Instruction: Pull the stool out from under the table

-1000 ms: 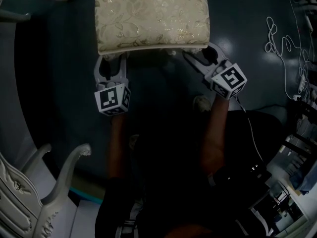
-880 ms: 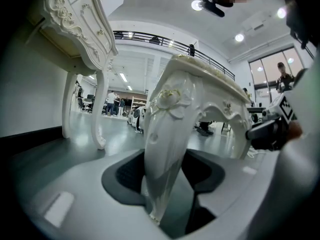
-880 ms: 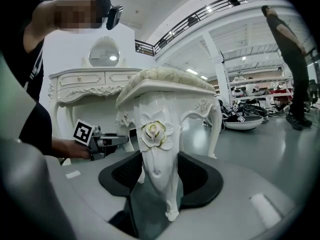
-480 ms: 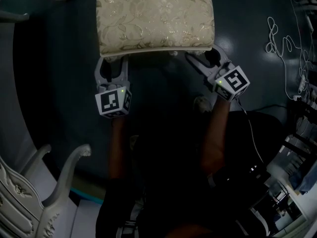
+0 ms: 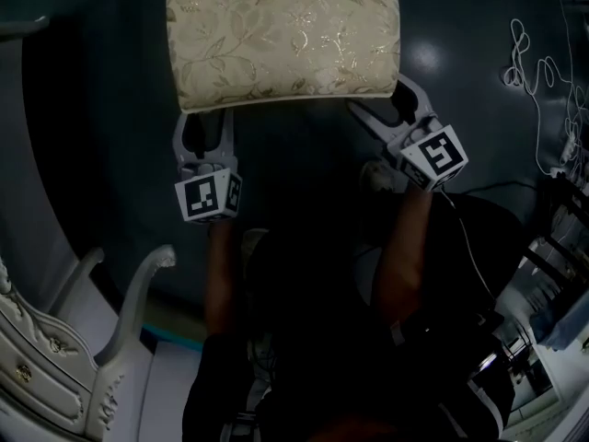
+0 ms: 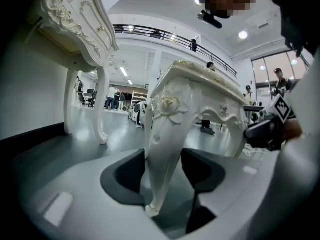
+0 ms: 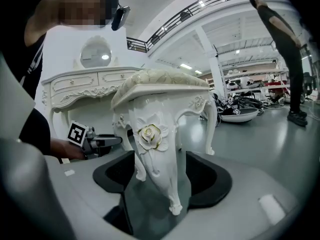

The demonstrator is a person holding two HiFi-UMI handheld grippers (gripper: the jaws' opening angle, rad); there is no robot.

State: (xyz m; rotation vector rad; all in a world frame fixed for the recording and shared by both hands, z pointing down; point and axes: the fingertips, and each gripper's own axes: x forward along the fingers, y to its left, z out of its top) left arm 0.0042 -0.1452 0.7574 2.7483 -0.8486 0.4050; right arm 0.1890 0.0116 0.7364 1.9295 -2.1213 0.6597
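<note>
Stool [image 5: 282, 35], black-and-white marker cubes [image 5: 208, 197], ornate table [image 7: 85, 91]

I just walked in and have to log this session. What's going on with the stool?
A person holds a gripper in each hand, low at the near side of the cream-cushioned stool. The left gripper is closed on one front leg. The right gripper has the other front leg between its jaws, which are opening, so it looks to be letting go. The stool stands on open floor, with the white table behind it, not over it.
</note>
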